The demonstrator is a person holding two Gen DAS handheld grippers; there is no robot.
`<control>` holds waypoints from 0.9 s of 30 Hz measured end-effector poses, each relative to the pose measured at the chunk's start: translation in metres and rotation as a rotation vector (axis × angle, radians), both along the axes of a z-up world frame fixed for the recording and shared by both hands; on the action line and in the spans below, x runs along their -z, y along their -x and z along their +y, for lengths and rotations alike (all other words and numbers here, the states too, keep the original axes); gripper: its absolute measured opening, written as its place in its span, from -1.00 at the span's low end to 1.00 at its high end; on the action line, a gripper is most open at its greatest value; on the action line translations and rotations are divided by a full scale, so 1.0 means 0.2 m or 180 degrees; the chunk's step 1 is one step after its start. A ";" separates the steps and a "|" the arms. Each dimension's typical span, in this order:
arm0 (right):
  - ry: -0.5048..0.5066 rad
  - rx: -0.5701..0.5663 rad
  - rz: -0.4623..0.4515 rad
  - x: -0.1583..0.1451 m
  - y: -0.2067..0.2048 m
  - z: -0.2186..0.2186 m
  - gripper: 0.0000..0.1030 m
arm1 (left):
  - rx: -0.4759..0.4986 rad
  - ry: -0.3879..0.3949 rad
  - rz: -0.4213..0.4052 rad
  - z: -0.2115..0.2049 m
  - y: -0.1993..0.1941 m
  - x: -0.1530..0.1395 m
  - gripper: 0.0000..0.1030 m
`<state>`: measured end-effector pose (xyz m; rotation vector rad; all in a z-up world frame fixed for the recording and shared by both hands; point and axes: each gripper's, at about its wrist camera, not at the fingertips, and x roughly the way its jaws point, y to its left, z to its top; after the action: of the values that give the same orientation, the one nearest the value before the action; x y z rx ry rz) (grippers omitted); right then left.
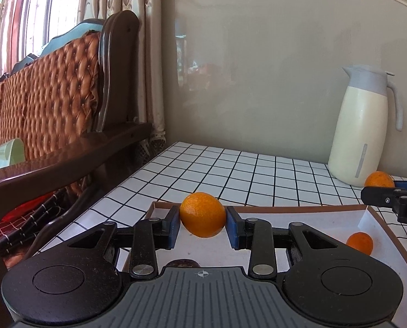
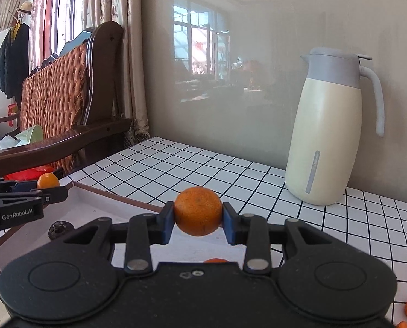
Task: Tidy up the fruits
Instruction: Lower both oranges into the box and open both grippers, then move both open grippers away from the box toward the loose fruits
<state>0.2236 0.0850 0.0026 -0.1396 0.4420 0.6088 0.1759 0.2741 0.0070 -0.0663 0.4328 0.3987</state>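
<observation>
oranges: one (image 1: 202, 214) clamped in left gripper (image 1: 203, 225), another (image 2: 198, 211) in right gripper (image 2: 198, 222), above tray (image 1: 378, 218); likely light, firm, rollable; grip mid-sides.

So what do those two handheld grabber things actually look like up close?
Both are matte black plastic. The left gripper and right gripper each have two round discs, jointed link bars with silver rivets, and blue pads on the fingers. The left one's side carries white "GenRobot.AI" lettering. No cables or sleeves show.
</observation>
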 end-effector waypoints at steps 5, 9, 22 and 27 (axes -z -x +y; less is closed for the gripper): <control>0.0405 -0.0024 0.0175 0.05 -0.09 0.08 0.24 | -0.0160 -0.0010 -0.0025 0.00 -0.02 0.03 0.99; 0.0205 0.0123 0.0040 0.07 -0.06 0.02 0.68 | -0.0161 -0.0122 -0.0129 -0.01 0.00 0.03 1.00; 0.0100 0.0148 0.0003 0.06 -0.06 0.00 0.88 | -0.0212 -0.0078 -0.0135 0.03 0.05 0.03 1.00; 0.0081 0.0161 -0.0003 0.06 -0.06 0.00 0.88 | -0.0206 -0.0096 -0.0128 0.03 0.05 0.03 1.00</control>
<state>0.2361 0.0854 -0.0097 -0.1525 0.4512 0.5535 0.1653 0.2799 0.0002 -0.0590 0.3857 0.4667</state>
